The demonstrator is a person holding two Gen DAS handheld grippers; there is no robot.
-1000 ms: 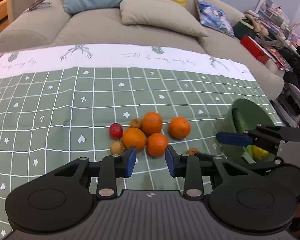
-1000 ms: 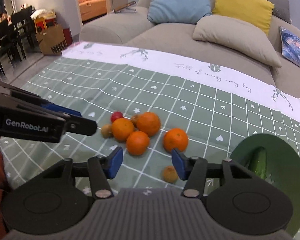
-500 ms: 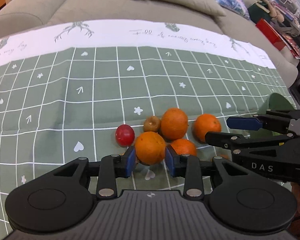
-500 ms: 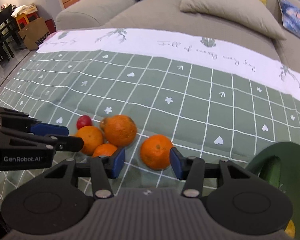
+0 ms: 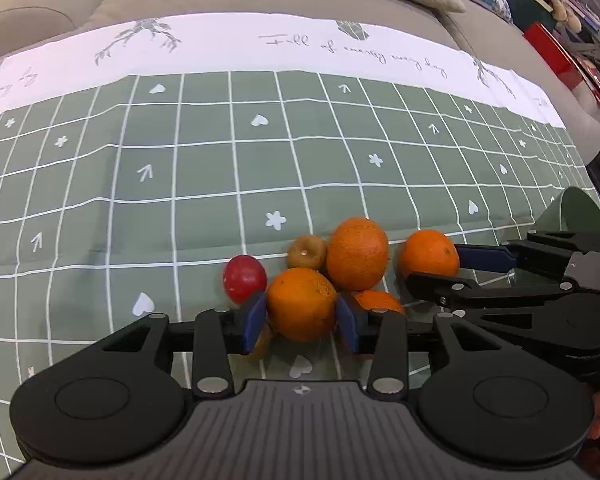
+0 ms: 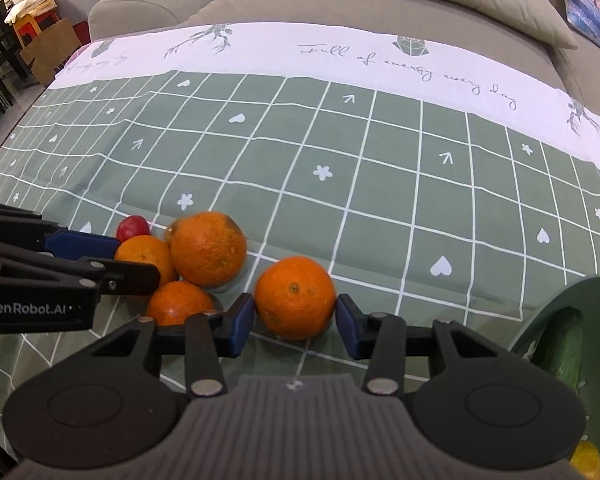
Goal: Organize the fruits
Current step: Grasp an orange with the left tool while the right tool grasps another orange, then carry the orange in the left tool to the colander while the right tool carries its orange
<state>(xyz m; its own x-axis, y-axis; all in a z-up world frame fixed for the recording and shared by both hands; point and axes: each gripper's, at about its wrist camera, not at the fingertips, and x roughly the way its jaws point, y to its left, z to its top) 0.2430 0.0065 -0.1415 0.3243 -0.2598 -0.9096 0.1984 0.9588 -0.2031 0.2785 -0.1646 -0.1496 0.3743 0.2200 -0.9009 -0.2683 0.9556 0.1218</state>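
Several oranges lie clustered on the green checked tablecloth (image 5: pixel 204 184). My left gripper (image 5: pixel 301 322) has its blue pads on both sides of the nearest orange (image 5: pixel 301 304); the pads touch it. My right gripper (image 6: pixel 295 322) has its pads against both sides of a separate orange (image 6: pixel 295 297), which also shows in the left wrist view (image 5: pixel 428 254). A large orange (image 5: pixel 357 253), a red fruit (image 5: pixel 245 278) and a small brown fruit (image 5: pixel 306 252) sit behind. Another orange (image 6: pixel 179 303) lies between the grippers.
A green bowl (image 6: pixel 580 300) stands at the right, holding a dark green vegetable (image 6: pixel 566 348) and something yellow (image 6: pixel 586 460). A grey sofa (image 6: pixel 340 0) with cushions runs along the table's far edge. Another small brown fruit (image 5: pixel 262 344) lies under the left gripper.
Both grippers have moved down and forward onto the fruit. The left one now brackets the near orange and the right one brackets the separate orange; both jaws have narrowed onto them.
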